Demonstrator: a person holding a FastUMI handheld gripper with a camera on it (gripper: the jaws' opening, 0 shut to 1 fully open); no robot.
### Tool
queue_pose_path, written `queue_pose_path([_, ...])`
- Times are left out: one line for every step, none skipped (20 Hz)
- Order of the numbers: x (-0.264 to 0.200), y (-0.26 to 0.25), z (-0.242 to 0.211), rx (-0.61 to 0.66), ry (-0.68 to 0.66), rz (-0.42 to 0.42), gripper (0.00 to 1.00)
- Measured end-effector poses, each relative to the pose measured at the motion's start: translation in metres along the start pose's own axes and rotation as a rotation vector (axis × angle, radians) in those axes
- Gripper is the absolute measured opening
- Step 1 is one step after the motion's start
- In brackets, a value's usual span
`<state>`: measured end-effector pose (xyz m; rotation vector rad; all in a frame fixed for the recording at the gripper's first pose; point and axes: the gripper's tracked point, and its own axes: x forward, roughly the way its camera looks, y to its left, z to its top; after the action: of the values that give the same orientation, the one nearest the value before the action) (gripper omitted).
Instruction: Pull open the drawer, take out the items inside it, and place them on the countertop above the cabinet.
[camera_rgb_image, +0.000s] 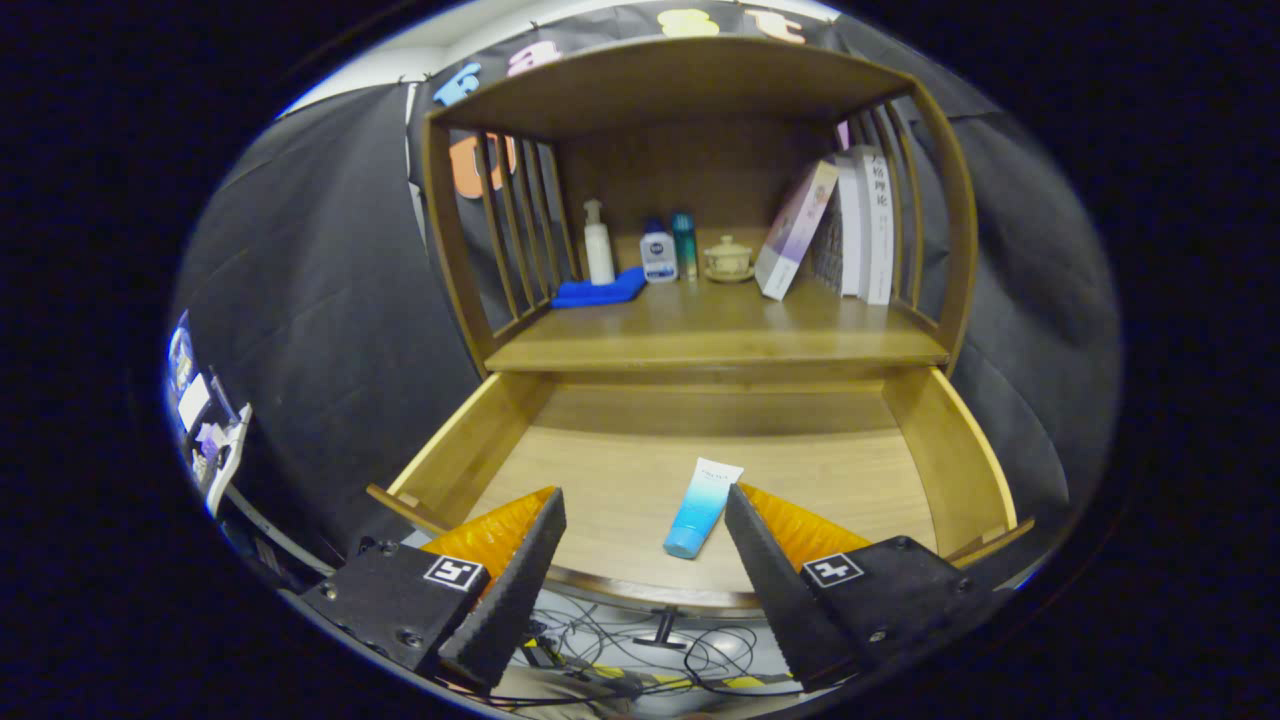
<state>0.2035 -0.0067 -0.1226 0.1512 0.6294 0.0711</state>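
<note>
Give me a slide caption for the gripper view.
Open gripper poised over the pulled-out drawer, blue tube lying between its fingers.

Your gripper (640, 520) hangs with fingers spread wide over the pulled-out drawer (960, 450), whose floor lies bare but for the blue tube (702, 508) just inside the right finger. On the countertop (720, 335) you have free room across the near half. Along the far side stand a folded blue cloth (600, 291), bottles (640, 248), a lidded cup (728, 259) and leaning books (840, 232); slatted rails (515, 225) close both sides.
</note>
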Motion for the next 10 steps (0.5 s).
queue_pose_path([0.008,-0.004,0.003,0.008,0.027,-0.012,1.00])
queue_pose_path([0.015,-0.009,0.005,0.024,0.064,-0.027,1.00])
queue_pose_path([0.023,-0.013,0.005,0.056,0.107,-0.044,1.00])
queue_pose_path([0.031,-0.013,0.004,0.085,0.157,-0.043,1.00])
queue_pose_path([0.039,-0.008,0.004,0.112,0.194,-0.023,1.00])
queue_pose_path([0.050,-0.006,0.000,0.123,0.232,-0.012,1.00])
queue_pose_path([0.057,-0.008,-0.005,0.122,0.277,-0.016,0.99])
queue_pose_path([0.063,-0.012,-0.009,0.121,0.315,-0.041,0.99])
queue_pose_path([0.069,-0.017,-0.016,0.118,0.353,-0.071,0.99])
queue_pose_path([0.076,-0.025,-0.021,0.125,0.379,-0.113,0.99])
